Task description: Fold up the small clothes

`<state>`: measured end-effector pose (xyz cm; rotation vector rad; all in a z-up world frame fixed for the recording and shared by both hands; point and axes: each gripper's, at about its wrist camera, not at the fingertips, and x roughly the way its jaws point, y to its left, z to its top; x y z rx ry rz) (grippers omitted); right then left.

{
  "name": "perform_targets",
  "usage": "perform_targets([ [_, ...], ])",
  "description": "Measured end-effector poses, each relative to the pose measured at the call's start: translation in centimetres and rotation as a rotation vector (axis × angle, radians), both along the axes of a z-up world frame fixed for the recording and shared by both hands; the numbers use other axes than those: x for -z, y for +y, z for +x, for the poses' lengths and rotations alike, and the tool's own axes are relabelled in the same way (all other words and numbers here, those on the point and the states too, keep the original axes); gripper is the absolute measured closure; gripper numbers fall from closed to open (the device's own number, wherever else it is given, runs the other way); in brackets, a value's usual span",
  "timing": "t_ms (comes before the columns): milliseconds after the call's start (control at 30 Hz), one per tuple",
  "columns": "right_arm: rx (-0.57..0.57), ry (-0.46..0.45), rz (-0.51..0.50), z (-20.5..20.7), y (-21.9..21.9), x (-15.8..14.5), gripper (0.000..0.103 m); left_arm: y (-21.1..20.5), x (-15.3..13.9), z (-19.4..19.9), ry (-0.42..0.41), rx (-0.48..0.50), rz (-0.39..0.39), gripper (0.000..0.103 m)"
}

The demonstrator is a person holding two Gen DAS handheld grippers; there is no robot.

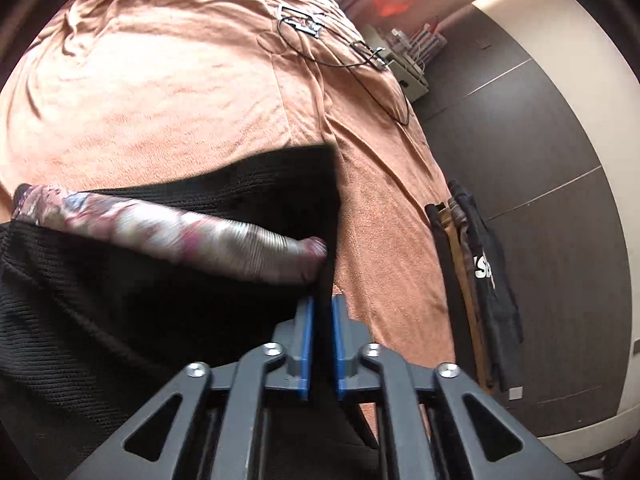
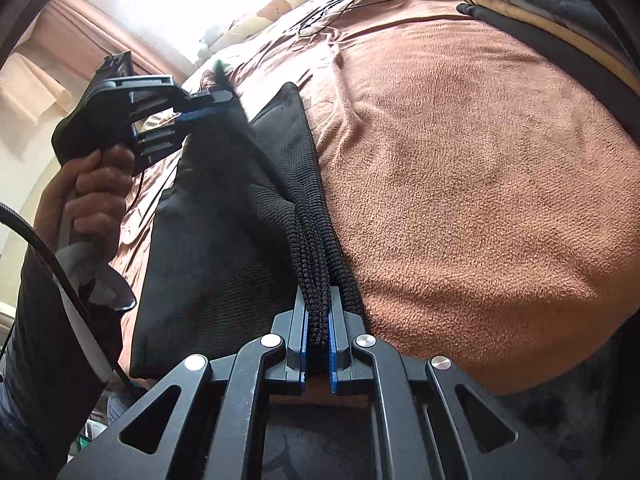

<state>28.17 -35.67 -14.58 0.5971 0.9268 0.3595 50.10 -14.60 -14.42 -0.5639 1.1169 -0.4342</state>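
Observation:
A black mesh garment lies on the brown blanket, partly folded over itself. A blurred patterned band runs across it and ends near my left gripper. That gripper's blue pads stand slightly apart, with the garment's dark edge running between them. In the right wrist view the left gripper hangs over the far end of the garment, held by a hand. My right gripper is shut on the bunched near edge of the black garment.
A pile of folded dark and tan clothes lies at the bed's edge, also visible in the right wrist view. A black cable with small devices sits farther back on the blanket. Dark floor lies beyond the bed.

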Motion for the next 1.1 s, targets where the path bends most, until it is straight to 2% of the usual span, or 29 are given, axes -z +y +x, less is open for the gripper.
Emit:
perform_targets([
  [33,0.000,0.000,-0.001,0.0,0.0,0.0,0.099,0.3,-0.2,-0.1,-0.005,-0.003,-0.011,0.073],
  [67,0.001,0.000,-0.001,0.0,0.0,0.0,0.099,0.8,-0.5,-0.4,-0.021,-0.011,-0.013,0.059],
  [100,0.001,-0.001,-0.001,-0.1,0.0,0.0,0.099,1.4,-0.8,-0.7,-0.043,-0.024,0.001,0.052],
  [433,0.028,-0.023,-0.005,-1.4,-0.6,-0.5,0.099,8.1,-1.2,-3.4,-0.054,-0.104,0.089,0.052],
  [600,0.033,-0.021,-0.022,-2.1,-0.8,-0.6,0.099,11.6,-0.5,-5.8,-0.041,-0.157,0.153,0.052],
  [867,0.035,-0.017,-0.054,-2.3,-0.5,-1.2,0.099,16.0,1.5,-10.6,0.018,-0.236,0.166,0.052],
  [1100,0.031,0.002,-0.085,-2.2,-0.3,-2.0,0.095,17.2,3.3,-14.5,0.067,-0.260,0.158,0.052],
])
